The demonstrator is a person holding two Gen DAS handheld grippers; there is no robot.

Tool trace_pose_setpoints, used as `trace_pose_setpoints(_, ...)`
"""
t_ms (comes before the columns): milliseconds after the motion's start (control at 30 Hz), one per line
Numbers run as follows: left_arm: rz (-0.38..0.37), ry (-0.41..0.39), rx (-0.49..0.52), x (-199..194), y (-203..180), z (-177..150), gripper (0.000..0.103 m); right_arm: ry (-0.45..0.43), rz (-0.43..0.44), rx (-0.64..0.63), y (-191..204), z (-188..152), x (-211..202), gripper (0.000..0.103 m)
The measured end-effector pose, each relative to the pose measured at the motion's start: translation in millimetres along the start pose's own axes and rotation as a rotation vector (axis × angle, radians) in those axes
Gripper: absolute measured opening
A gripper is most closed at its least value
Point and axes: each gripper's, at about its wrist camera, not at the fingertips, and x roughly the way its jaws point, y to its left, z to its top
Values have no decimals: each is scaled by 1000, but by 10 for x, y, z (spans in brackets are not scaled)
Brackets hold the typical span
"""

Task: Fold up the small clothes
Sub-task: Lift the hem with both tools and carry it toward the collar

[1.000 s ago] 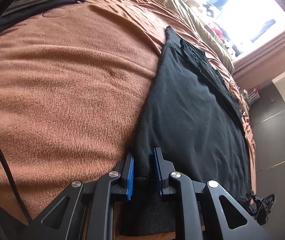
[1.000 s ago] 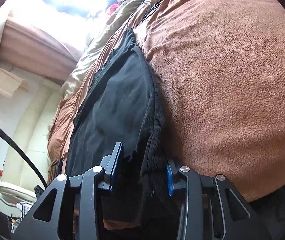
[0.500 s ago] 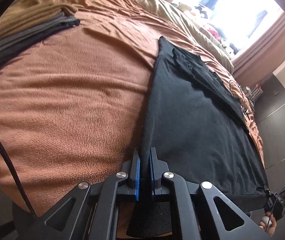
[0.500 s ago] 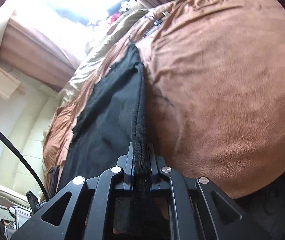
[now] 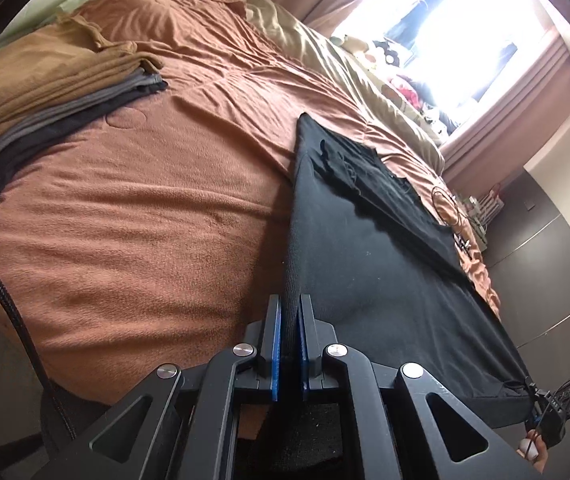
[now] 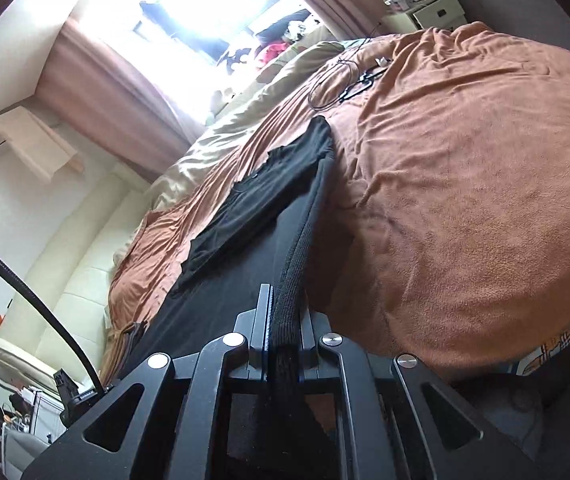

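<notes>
Covering the bed is a rumpled brown fleece blanket point(image 5: 133, 216), and lying across it is a black knit garment point(image 5: 385, 264), its near hem lifting clear of the bed while the far end is resting flat. Sitting at the blanket's far left is a stack of folded tan and grey clothes point(image 5: 57, 100). The left gripper point(image 5: 291, 324) is clamping the garment's ribbed left corner between its blue pads. The right gripper point(image 6: 285, 320) is pinching the opposite ribbed corner, jaws pressing tight on the cloth.

Black garment point(image 5: 365, 264), near ribbed hem raised taut, far end flat on bed
</notes>
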Motion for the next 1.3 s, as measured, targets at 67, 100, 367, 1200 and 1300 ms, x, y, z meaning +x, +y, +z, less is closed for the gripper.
trace_pose_setpoints(67, -2, -10, 9, -98, -18, -21, 7, -2, 9, -7, 27, -45, -69, 6)
trace_pose_setpoints(100, -2, -14, 13, -147, -21, -32, 7, -4, 12, -13, 43, -73, -105, 6)
trace_pose_setpoints(367, -25, -52, 29, -609, 26, -240, 7, -20, 34, -54, 148, -311, -452, 6)
trace_pose_setpoints(1200, -83, -112, 31, -1487, 338, -900, 7, -39, 61, -128, 198, -871, -1159, 6)
trace_pose_setpoints(1300, -87, -121, 36, -1575, 334, -941, 7, -43, 67, -125, 175, -903, -1203, 6)
